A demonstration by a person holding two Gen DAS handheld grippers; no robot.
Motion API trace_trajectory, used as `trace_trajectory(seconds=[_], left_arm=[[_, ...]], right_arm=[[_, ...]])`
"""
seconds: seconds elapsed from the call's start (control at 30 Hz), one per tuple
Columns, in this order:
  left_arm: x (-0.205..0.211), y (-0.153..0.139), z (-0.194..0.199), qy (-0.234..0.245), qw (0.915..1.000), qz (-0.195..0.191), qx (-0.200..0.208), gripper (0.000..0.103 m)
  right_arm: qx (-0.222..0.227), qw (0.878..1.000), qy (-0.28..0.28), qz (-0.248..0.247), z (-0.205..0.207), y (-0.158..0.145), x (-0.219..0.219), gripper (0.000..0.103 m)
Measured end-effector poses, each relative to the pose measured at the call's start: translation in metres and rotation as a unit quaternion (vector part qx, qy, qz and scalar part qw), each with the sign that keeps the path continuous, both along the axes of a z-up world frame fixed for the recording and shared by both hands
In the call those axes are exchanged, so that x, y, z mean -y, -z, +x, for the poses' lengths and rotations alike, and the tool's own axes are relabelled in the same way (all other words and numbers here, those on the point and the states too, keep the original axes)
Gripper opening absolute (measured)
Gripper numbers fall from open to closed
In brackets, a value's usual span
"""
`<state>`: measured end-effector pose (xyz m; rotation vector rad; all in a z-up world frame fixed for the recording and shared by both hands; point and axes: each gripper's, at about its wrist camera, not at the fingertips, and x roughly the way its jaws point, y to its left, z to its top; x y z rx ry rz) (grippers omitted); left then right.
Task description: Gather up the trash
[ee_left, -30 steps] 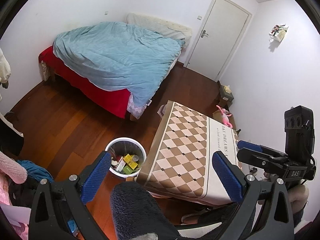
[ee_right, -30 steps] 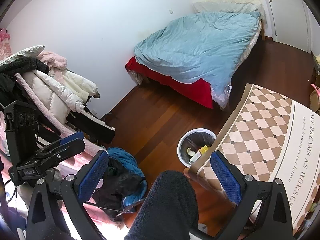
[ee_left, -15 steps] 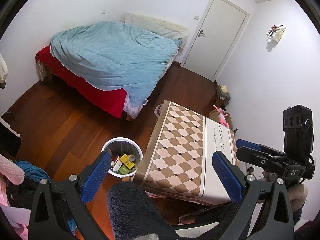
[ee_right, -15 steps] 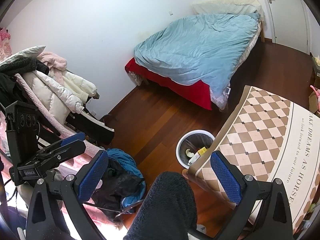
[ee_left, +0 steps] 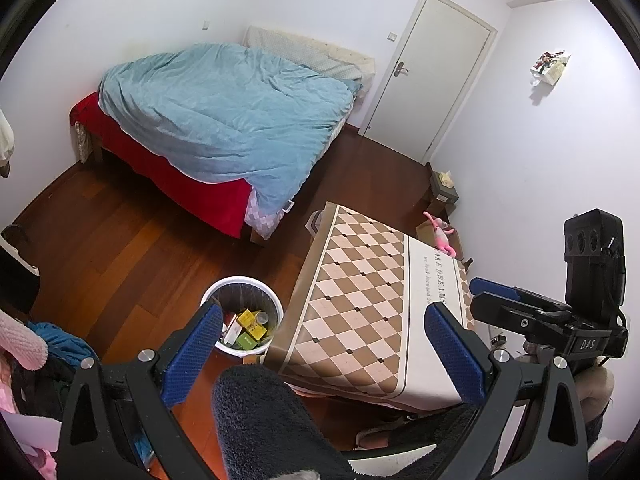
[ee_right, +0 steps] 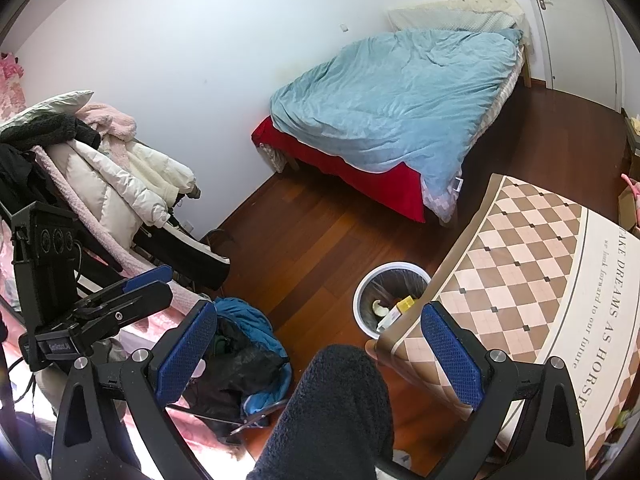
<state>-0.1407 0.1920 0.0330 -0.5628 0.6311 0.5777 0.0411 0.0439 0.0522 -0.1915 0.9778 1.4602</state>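
On the floor at 7 o'clock from the table (ee_left: 360, 300), touching its corner, stands the bin (ee_left: 242, 316), holding boxes and scraps. No loose trash shows on the table or floor, so the likely mistake is grabbing clothes (ee_right: 248, 344) at 8 o'clock, or knocking the bin when reaching down. The left gripper (ee_left: 324, 344) is spread wide, holding and touching nothing. The right gripper (ee_right: 320, 344) is equally wide and empty, high above the floor.
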Motion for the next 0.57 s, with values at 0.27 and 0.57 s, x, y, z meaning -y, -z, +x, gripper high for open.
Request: trace_trajectory(seconds=[0.27, 0.57], left_arm=[[0.0005, 0.0001, -0.0006, 0.000, 1.0000, 0.000, 0.003, 0.103], [0.0007, -0.0014, -0.0007, 0.004, 1.0000, -0.005, 0.006, 0.103]], right_arm=[[0.001, 1.000, 0.000, -0.001, 0.0018, -0.0014, 0.0012, 0.103], [0.000, 1.000, -0.003, -0.002, 0.0040, 0.0014, 0.0055, 0.103]])
